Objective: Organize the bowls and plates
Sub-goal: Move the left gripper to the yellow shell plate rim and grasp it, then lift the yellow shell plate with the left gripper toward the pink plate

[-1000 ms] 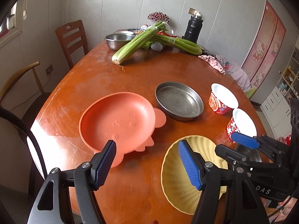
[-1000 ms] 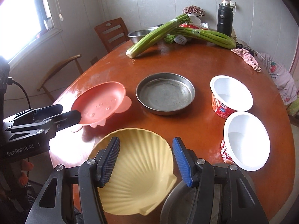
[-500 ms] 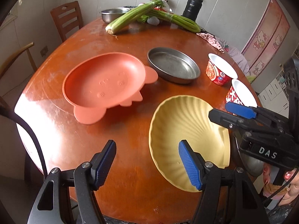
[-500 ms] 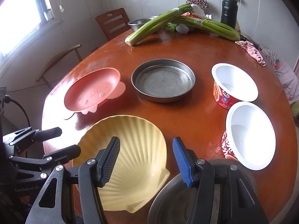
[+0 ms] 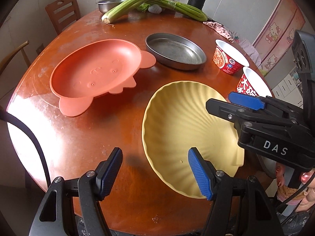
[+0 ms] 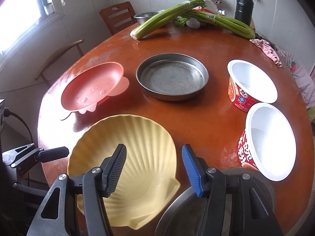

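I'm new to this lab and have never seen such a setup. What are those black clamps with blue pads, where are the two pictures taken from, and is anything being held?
They are hand-held two-finger grippers, one in each of a person's hands, each with a camera looking along its fingers. One picture looks past the left gripper, the other past the right gripper. Both are open and hold nothing. On the round wooden table lie a yellow shell plate, a pink animal-shaped plate, a metal pan, two red paper bowls and celery.
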The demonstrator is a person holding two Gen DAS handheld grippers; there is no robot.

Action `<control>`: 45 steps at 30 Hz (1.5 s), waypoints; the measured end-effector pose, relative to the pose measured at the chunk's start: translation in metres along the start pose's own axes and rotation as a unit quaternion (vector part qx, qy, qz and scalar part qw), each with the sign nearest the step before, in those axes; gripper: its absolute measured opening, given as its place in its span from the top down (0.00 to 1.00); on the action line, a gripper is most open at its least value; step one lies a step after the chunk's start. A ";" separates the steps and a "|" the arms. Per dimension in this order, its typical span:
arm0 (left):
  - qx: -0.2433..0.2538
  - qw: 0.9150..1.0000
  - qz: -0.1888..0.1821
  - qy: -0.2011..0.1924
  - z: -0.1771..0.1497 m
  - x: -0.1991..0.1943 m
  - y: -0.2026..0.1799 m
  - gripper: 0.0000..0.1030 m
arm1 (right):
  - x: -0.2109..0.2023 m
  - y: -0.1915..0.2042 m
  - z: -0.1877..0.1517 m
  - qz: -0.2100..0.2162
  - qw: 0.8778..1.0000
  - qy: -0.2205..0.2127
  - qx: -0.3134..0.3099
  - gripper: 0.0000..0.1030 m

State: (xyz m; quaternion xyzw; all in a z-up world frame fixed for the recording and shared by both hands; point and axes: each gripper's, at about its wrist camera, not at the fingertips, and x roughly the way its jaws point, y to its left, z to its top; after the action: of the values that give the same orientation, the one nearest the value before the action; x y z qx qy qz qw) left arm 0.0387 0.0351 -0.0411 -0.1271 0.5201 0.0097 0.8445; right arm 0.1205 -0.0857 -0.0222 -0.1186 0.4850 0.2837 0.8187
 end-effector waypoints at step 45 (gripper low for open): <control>-0.050 0.999 0.001 -0.022 0.022 0.007 0.045 0.79 | 0.024 0.030 0.000 0.046 0.998 0.044 -0.022 0.41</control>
State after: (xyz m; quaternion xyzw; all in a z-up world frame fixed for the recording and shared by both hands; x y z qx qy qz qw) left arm 0.0546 0.0831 -0.0473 -0.1680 0.5004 0.0390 0.8484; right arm 0.1123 -0.0528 -0.0408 -0.1266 0.5188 0.3258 0.7802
